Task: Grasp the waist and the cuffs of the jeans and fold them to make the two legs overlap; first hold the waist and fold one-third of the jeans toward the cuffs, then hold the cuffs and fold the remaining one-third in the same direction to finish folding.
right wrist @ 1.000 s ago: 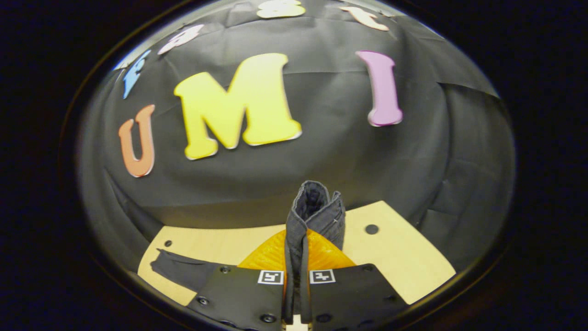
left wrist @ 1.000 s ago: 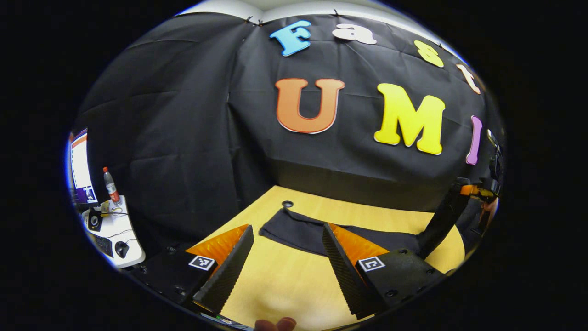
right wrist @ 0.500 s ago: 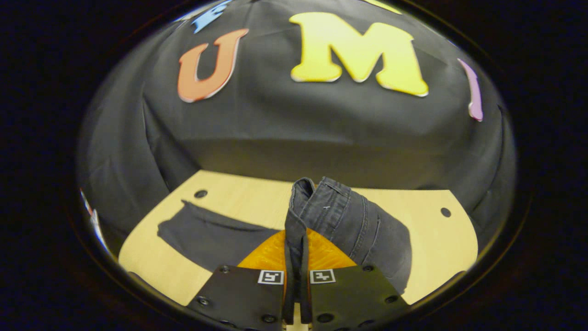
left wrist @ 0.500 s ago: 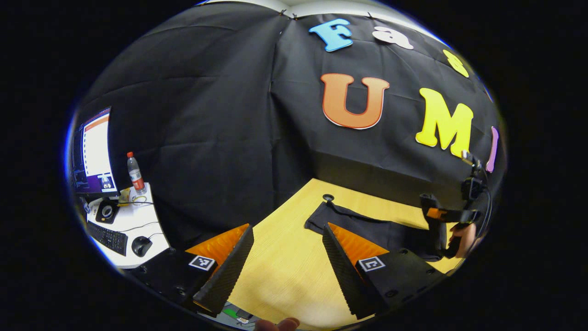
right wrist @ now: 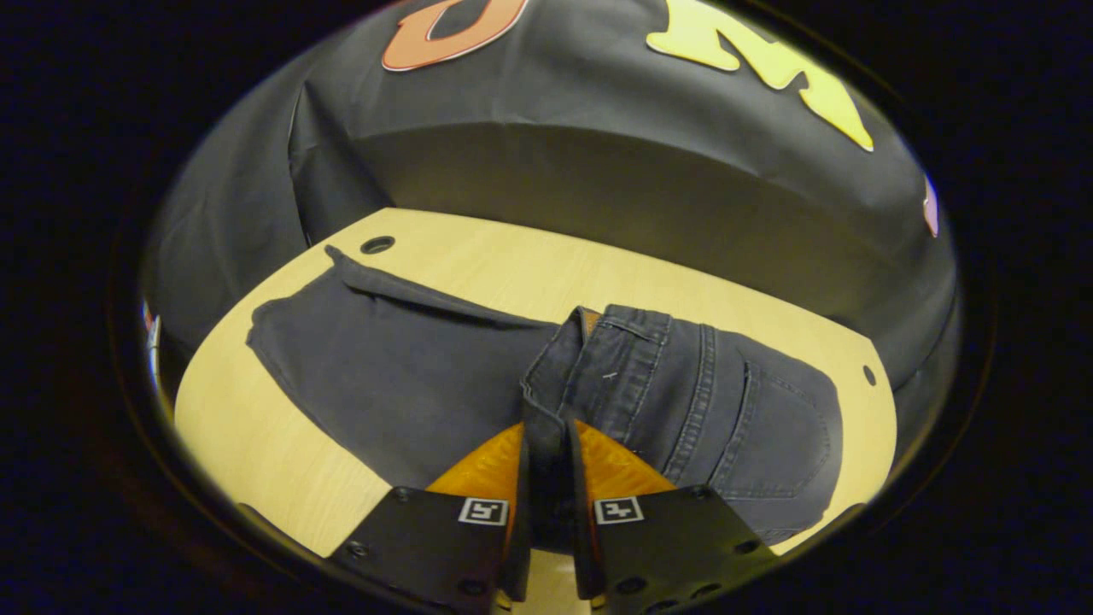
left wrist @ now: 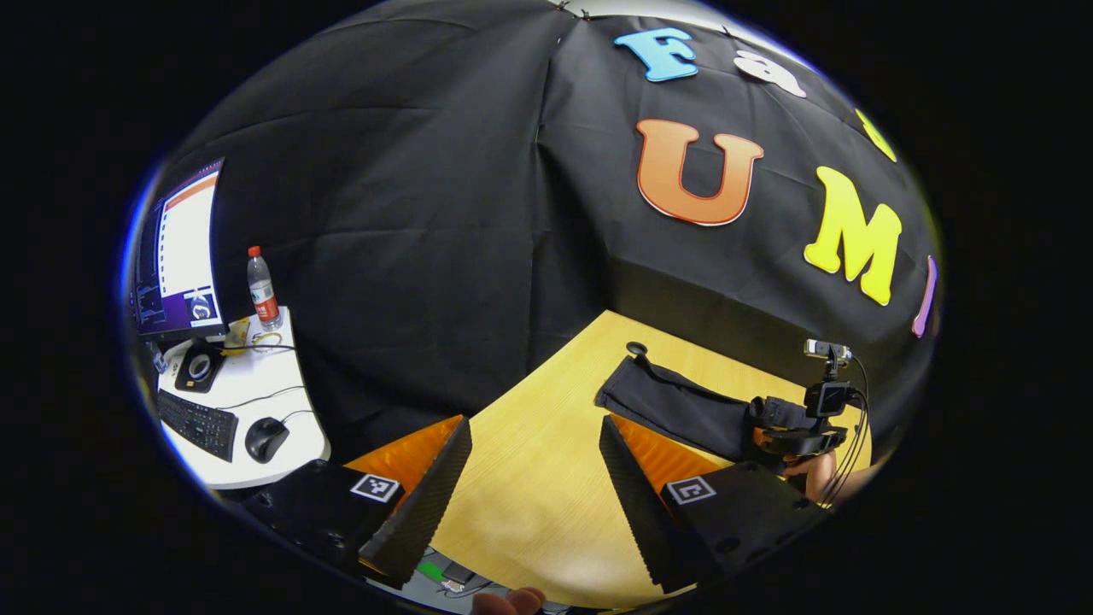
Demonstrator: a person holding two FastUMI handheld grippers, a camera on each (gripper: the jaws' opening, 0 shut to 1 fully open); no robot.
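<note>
A: Where are the jeans (right wrist: 410,376)?

B: Spread on the pale wood-grain counter (right wrist: 512,256). In the right gripper view the dark denim runs from about 10 o'clock, where a flat leg ends near a round hole (right wrist: 377,245) in the counter, to about 4 o'clock, where the stitched seat and a curved back pocket (right wrist: 786,436) show.

A: And the right gripper (right wrist: 546,478)?

B: Clamped on the waist (right wrist: 589,359). Its two orange ribbed fingers press a thick fold of the waistband between them at 6 o'clock, and the band's seams and doubled edge rise just above the fingertips.

A: What of the left gripper (left wrist: 534,478)?

B: Its fingers stand wide apart with nothing between them, over bare counter. They are wedge-shaped, black and finely ridged on the inner faces, orange on the outer sides, each with a small square marker at its base.

A: Anything else in the left gripper view?

B: At 3 o'clock the jeans lie as a dark flat strip, with the other gripper and a hand (left wrist: 815,470) at its near end. At 9 o'clock a white desk (left wrist: 256,401) holds a monitor (left wrist: 184,256), a plastic bottle (left wrist: 262,290) with a red cap, a keyboard (left wrist: 198,423) and a mouse (left wrist: 265,438).
</note>
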